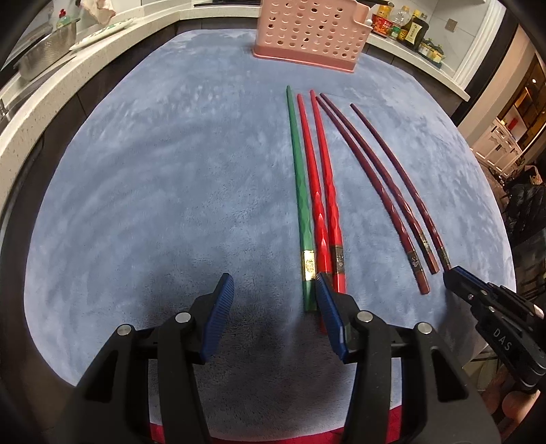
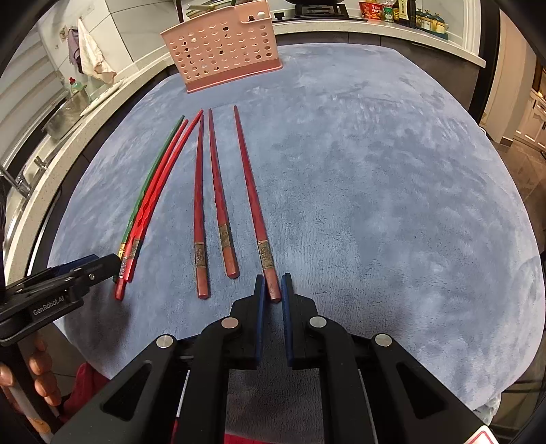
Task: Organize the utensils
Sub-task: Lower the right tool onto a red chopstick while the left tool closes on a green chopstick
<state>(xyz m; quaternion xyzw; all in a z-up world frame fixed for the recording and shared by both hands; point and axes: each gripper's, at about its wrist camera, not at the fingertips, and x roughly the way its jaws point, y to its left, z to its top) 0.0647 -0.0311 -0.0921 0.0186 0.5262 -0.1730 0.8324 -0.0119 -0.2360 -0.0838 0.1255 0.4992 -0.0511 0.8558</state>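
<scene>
Several chopsticks lie side by side on a blue-grey cloth (image 1: 153, 177): one green chopstick (image 1: 300, 191), two bright red chopsticks (image 1: 322, 191) and three dark red chopsticks (image 2: 218, 191). My left gripper (image 1: 273, 293) is open, with the green chopstick's handle end just inside its right finger. My right gripper (image 2: 272, 290) is shut on the handle end of the rightmost dark red chopstick (image 2: 250, 191), which still lies on the cloth. The right gripper also shows in the left wrist view (image 1: 454, 276), and the left gripper in the right wrist view (image 2: 102, 266).
A pink perforated utensil holder (image 1: 314, 30) stands at the far edge of the cloth, also seen in the right wrist view (image 2: 221, 44). A white counter (image 1: 41, 112) with a metal pot (image 1: 44, 54) runs along the left. Bottles (image 1: 406, 24) stand at the back right.
</scene>
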